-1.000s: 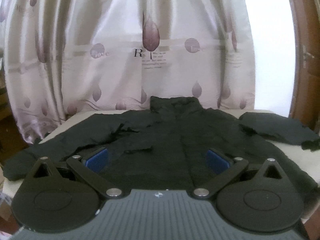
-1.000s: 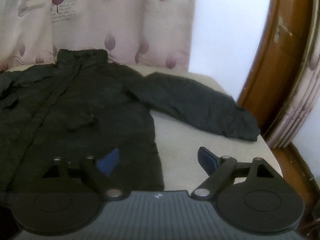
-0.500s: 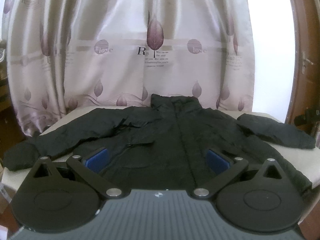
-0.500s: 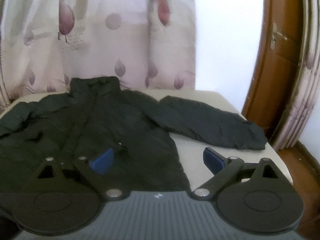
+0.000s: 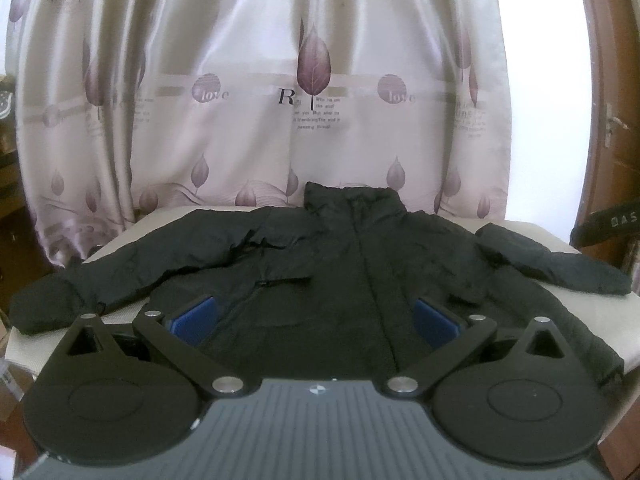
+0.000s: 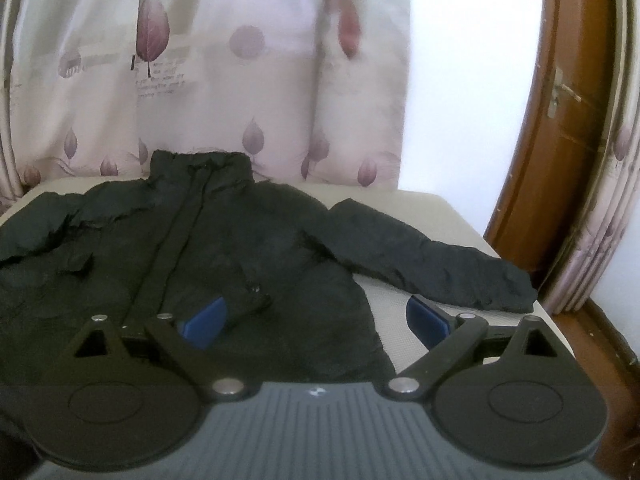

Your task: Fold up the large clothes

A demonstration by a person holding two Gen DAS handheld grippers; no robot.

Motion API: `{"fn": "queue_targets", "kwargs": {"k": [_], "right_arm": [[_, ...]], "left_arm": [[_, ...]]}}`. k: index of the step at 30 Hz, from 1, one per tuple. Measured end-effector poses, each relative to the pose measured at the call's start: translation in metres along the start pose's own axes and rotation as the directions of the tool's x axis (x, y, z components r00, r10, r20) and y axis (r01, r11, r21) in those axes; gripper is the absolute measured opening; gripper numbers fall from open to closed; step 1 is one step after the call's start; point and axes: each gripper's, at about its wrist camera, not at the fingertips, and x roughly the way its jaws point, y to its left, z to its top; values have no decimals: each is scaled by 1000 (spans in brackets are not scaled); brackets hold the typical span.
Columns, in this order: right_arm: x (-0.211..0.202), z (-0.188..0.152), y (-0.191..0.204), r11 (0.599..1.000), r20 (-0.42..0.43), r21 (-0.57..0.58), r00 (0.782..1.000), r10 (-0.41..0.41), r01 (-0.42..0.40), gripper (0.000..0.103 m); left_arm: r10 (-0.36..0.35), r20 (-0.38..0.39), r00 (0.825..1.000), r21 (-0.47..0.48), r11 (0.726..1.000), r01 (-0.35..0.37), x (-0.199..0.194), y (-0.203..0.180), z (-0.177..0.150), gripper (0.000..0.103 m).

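Black jacket (image 5: 340,280) lies front-up and spread flat on a beige padded table (image 6: 436,216), collar (image 5: 352,200) at the far edge by the curtain, zip line running toward the cameras, hem nearest. Both sleeves out sideways: left sleeve (image 5: 100,284) reaches the table's left edge, cuff hanging slightly over; right sleeve (image 6: 432,264) angled toward the right corner, cuff near the edge. Chest pocket flap a bit rumpled, otherwise no fold made yet.

Left gripper (image 5: 316,316) hovers over the lower body of the jacket, jaws spread wide, blue pads clear of the cloth, holding nothing. Right gripper (image 6: 312,318) sits above the jacket's right side seam, one pad over fabric and one over bare table, jaws wide apart, nothing gripped.

Judgement: this is the start, picking grasp points for the first fold. To do it well, probably take one sleeve first: pinch near the cuff and at the shoulder seam, grab only the sleeve layer, lift low, lay it across the chest parallel to the zip. Thin slippery shell fabric likely slides, so close fully before lifting and drag slowly.

Behind: leaf-print curtain (image 5: 312,80), wooden door frame (image 6: 560,120) at right.
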Motion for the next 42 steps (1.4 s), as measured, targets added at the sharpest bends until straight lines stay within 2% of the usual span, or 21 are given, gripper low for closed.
{"fn": "queue_targets", "kwargs": {"k": [16,42], "right_arm": [[10,-5,26,998,-54,-40,998,38,-40,98],[25,-10,29,997,-121,-26,990,69,-73,98]], "left_arm": [[4,-20,1000,-15,1000,-4,0,1,-6,103],[29,-51,998,2,1000,-29,3,7,-2,103]]}}
